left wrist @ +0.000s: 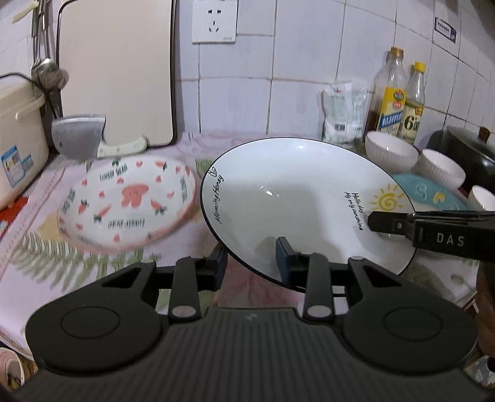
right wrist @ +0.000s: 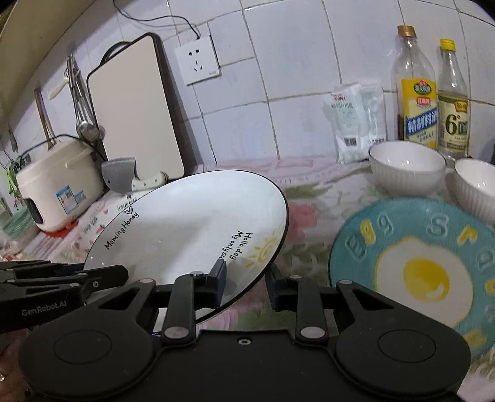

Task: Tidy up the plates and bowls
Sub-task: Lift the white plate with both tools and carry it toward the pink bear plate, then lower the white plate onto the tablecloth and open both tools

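Floral counter point(right wrist: 309, 198); both tongs point(left wrist: 252, 255) point(right wrist: 246, 283) grip tilted white plate point(left wrist: 297, 198), hiding pink plate point(right wrist: 102, 216).

Rice cooker point(right wrist: 58, 191) at 9 o'clock on floral cloth point(right wrist: 309, 201); cleaver point(left wrist: 83, 136) & cutting board point(left wrist: 117, 71) lean on tiled wall at 11. Wall socket point(left wrist: 215, 20) at 12. Two bottles point(right wrist: 416, 89) w/ salt bags point(right wrist: 355, 120) at 2.

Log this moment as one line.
sun plate tilted; left tool astride its rim; right tool astride opposite rim; grip unclear; egg plate flat
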The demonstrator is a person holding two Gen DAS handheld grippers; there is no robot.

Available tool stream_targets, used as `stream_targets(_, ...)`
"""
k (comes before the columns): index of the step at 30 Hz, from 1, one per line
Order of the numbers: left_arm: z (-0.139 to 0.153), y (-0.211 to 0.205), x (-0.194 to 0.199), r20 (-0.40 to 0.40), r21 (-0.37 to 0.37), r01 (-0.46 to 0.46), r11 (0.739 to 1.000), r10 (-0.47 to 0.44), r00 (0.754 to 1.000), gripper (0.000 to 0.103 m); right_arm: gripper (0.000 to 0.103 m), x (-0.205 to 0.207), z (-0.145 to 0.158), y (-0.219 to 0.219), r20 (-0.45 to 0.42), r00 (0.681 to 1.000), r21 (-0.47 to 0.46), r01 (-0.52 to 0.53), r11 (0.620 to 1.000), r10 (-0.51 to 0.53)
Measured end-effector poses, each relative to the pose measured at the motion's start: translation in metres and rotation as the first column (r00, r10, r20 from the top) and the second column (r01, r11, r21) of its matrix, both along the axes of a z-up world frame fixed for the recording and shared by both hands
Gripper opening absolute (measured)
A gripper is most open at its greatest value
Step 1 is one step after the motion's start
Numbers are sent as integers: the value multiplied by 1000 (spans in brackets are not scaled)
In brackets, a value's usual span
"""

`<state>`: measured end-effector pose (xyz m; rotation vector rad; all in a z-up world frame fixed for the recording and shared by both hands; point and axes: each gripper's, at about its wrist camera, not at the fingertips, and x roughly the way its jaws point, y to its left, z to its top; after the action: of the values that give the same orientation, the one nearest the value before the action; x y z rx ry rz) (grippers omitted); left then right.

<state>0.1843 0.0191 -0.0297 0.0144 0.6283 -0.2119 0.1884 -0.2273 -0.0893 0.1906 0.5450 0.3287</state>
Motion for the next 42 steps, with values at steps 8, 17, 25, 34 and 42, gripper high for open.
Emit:
stream_targets(8, 36, -8, 60, -19, -8, 21, 1000, -22, 1000, 32, 32, 46, 40, -7, 4, 1000, -10, 22, 1000, -22)
stream_targets(17, 21, -10, 143, -104, -65, 17, 998, -24, 994, 32, 32, 116, 45, 0, -55, 996, -76, 65, 995, -69)
stream_targets(25, -3, -13, 187, -147, -52, -17, 998, 9, 989, 32, 33, 171, 25, 3, -124, 990, -78, 59, 995, -68)
stream_targets(34, -28, -17, 200, -168, 4, -24, 1000, 24, 986, 32, 32, 199, -2, 6, -222, 974, -51, 44, 998, -54)
stream_targets(42, -25, -18, 194, -223, 47, -46, 998, 55, 973, 34, 34, 196, -5, 3, -305, 952, -50, 24, 998, -38)
